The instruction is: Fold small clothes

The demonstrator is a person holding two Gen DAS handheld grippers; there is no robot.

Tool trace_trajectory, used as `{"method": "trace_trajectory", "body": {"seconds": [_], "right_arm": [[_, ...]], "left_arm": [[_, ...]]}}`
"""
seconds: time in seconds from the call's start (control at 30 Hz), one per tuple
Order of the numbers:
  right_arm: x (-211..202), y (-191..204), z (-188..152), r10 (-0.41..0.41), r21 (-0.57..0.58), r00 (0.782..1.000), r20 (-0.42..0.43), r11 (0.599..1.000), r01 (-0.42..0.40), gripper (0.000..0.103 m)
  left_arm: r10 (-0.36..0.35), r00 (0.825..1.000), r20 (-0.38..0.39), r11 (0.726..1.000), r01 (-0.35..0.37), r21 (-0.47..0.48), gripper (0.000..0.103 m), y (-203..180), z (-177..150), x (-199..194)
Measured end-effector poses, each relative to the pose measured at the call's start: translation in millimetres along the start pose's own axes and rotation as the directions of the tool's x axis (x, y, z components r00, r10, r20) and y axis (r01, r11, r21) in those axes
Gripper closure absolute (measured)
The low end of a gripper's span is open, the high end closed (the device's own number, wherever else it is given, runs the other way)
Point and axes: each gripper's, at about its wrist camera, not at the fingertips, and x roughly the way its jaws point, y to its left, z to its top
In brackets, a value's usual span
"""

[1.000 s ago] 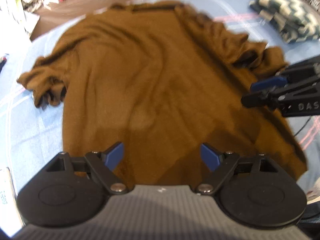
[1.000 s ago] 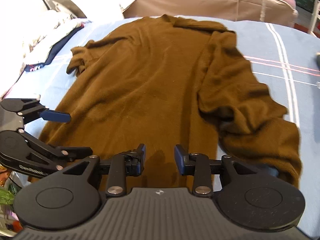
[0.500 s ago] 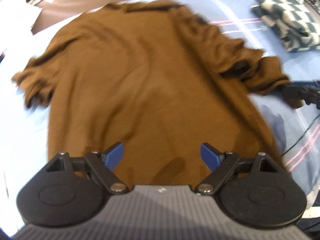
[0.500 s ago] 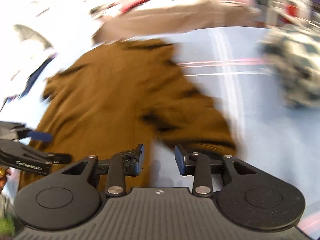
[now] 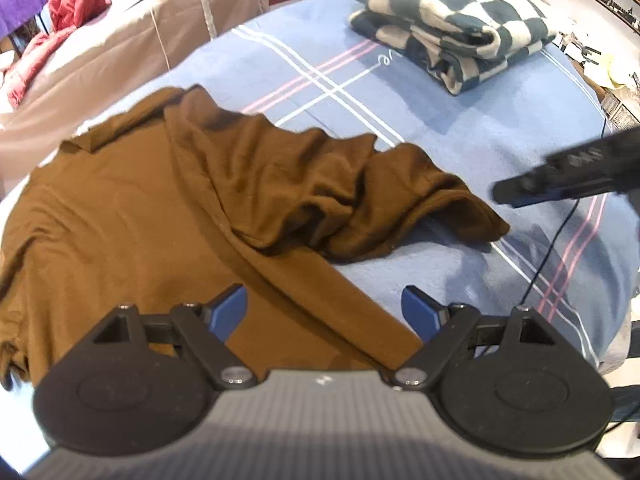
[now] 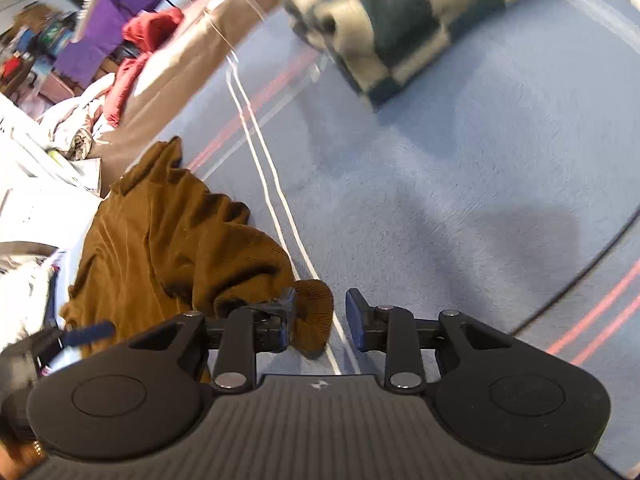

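Brown knit fills the near part of the left wrist view: the brown sweater [image 5: 160, 232] lies spread on the blue blanket [image 5: 460, 128] that covers the bed, its hem under the left gripper [image 5: 324, 312], whose blue-tipped fingers [image 5: 228, 310] stand wide apart with nothing pinched. A second ago this camera looked square down the sweater's body; now it has swung toward the garment's right edge, so bare blanket shows beyond the right finger. Past the hem, the right sleeve [image 5: 400, 200] lies bunched in folds, its cuff resting on the striped blanket. Just beyond the cuff the right gripper [image 5: 520, 194] enters from the picture's right edge, apart from the cloth; a second ago it sat over the sleeve's edge.

From the right wrist view, that gripper [image 6: 320, 314] has rolled, so the blanket stripes run slantwise. Its jaws have just been closing and stand half spread; the cuff [image 6: 316, 312] lies between the fingers [image 6: 354, 312], and no pinch on it shows. The left gripper [image 6: 86, 330] shows blurred at the lower left.

Farther off, a folded checked blanket [image 5: 460, 28] rests on the bed, nearer in frame than before. Beyond it lie a tan cover [image 5: 120, 60] and red clothing [image 5: 76, 4].
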Motion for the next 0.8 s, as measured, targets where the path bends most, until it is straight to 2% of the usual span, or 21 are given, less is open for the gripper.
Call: {"method": "trace_trajectory", "body": {"seconds": [0.13,0.23,0.27,0.33,0.37,0.43,0.53,0.63,0.7,0.8], "right_arm": [[32,0,-1,0.029,0.06,0.993,-0.115,0.998,-0.022,0.054],[37,13,-7,0.019,0.008,0.992,-0.127,1.0,-0.018,0.055],[39,19,-9,0.011,-0.009,0.992,-0.125,1.0,-0.012,0.058],[42,25,-11,0.016,-0.015,0.992,-0.125,1.0,-0.018,0.091],[45,26,-10,0.011,-0.01,0.992,-0.124,1.0,-0.012,0.092],[44,26,-9,0.004,-0.005,0.994,-0.105,1.0,-0.004,0.094],[21,22,0,-0.068,-0.048,0.997,-0.024,0.997,0.066,0.094],[-14,30,13,-0.129,-0.169,0.989,0.065,0.976,0.139,0.094],[-34,40,20,-0.12,-0.24,0.988,0.097,0.961,0.14,0.094],[-50,56,29,-0.083,-0.272,0.991,0.105,0.956,0.109,0.094]], "left_arm": [[0.02,1.0,-0.022,0.999,-0.019,0.026,0.018,-4,-6,-2],[0.03,0.999,-0.037,0.999,-0.03,0.014,0.018,-2,-8,0],[0.032,0.999,-0.04,0.999,-0.032,0.003,0.018,0,-9,-1],[0.036,0.998,-0.043,0.999,-0.036,-0.015,0.018,2,-11,-2],[0.037,0.998,-0.043,0.999,-0.037,-0.019,0.018,3,-12,-3],[0.034,0.998,-0.045,0.999,-0.035,-0.022,0.018,3,-14,-5],[0.01,1.0,-0.024,1.0,-0.011,-0.019,0.018,3,-12,-8],[-0.007,1.0,-0.004,1.0,0.006,-0.02,0.018,1,-8,-12],[-0.021,1.0,0.004,0.998,0.021,-0.052,0.018,4,-8,-13],[-0.021,1.0,0.0,0.996,0.021,-0.084,0.018,12,-10,-13]]}}
